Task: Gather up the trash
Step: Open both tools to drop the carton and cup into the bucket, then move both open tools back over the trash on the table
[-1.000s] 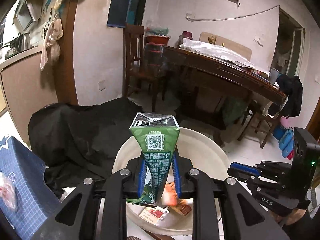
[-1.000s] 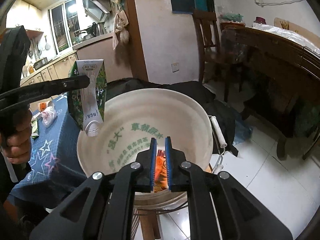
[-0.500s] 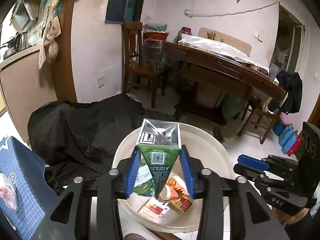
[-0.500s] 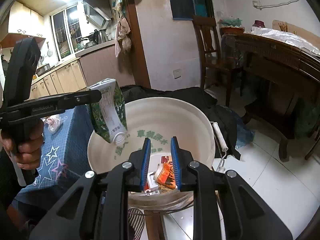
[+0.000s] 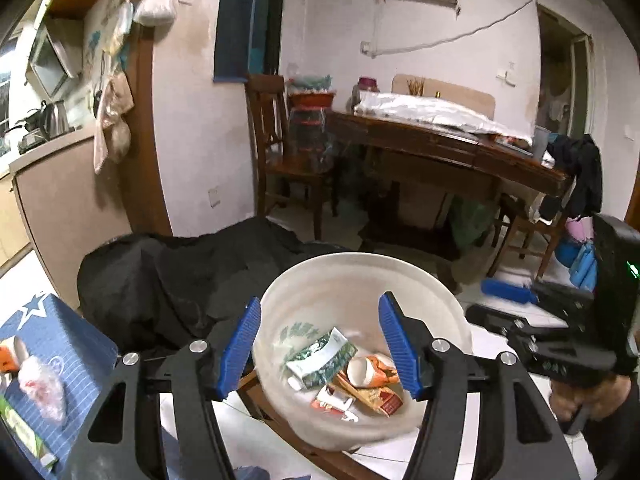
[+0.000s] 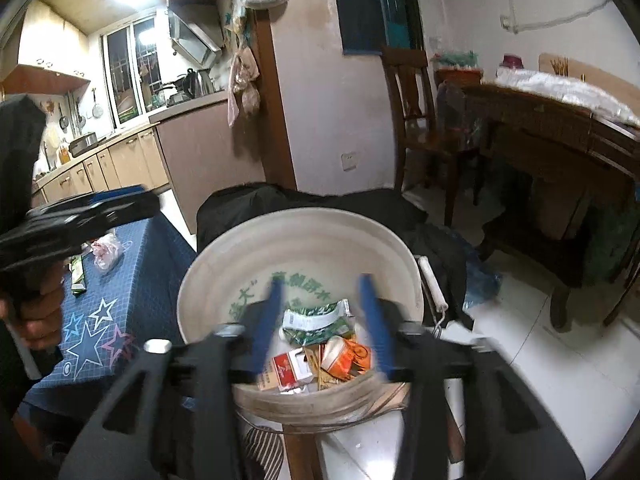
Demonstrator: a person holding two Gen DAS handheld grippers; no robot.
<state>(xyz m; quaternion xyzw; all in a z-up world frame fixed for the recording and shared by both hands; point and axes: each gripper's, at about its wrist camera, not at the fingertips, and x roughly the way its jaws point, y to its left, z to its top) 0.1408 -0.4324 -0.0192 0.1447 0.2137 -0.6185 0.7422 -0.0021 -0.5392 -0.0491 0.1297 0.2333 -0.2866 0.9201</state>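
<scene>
**Green print inside the bucket, little else legible**

Green Chinese characters run across the inner wall of the cream plastic bucket [image 6: 304, 240]; in the right wrist view they are partly hidden and too blurred to read with certainty. The green-and-white carton [image 5: 322, 356] and the red-and-white packet [image 6: 286, 366] lying in it carry print too small to make out.
</scene>
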